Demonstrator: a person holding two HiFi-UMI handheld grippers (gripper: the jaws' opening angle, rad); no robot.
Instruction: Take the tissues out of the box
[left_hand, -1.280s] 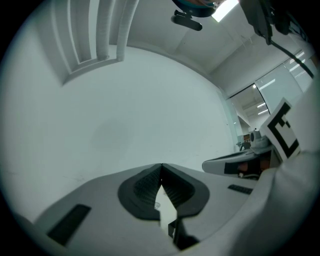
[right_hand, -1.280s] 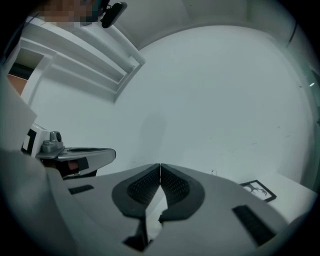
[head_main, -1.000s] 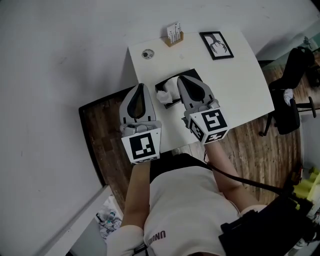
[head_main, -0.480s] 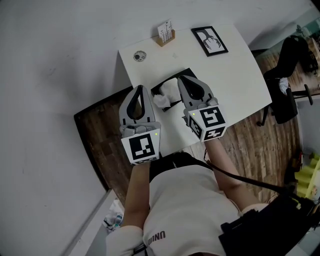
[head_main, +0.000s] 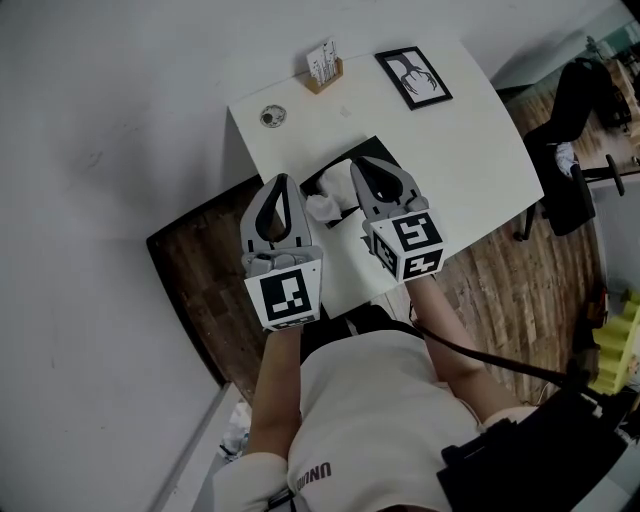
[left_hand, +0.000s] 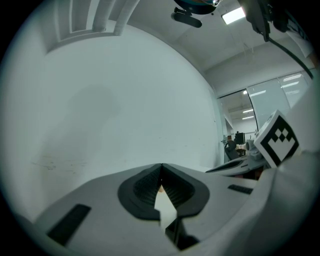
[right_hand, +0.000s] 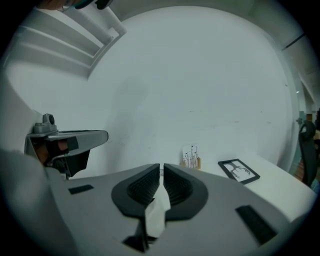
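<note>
A black tissue box (head_main: 374, 146) lies on the white table (head_main: 470, 150), with crumpled white tissues (head_main: 336, 186) bulging out of its top. My right gripper (head_main: 363, 162) hangs over the box. In the right gripper view its jaws (right_hand: 161, 169) are shut on a white tissue (right_hand: 155, 212) that hangs down between the pads. My left gripper (head_main: 281, 181) is held beside the box, over the table's left edge. Its jaws (left_hand: 161, 167) are shut, tips together, with nothing I can see held in them.
At the table's far side stand a framed picture (head_main: 412, 77), a small card holder (head_main: 322, 66) and a small round object (head_main: 270, 117). An office chair (head_main: 580, 150) stands on the wooden floor to the right. A white wall rises behind the table.
The right gripper has risen slightly over the box with the tissue in its jaws. The left gripper has hardly moved. The head view has shifted a little.
</note>
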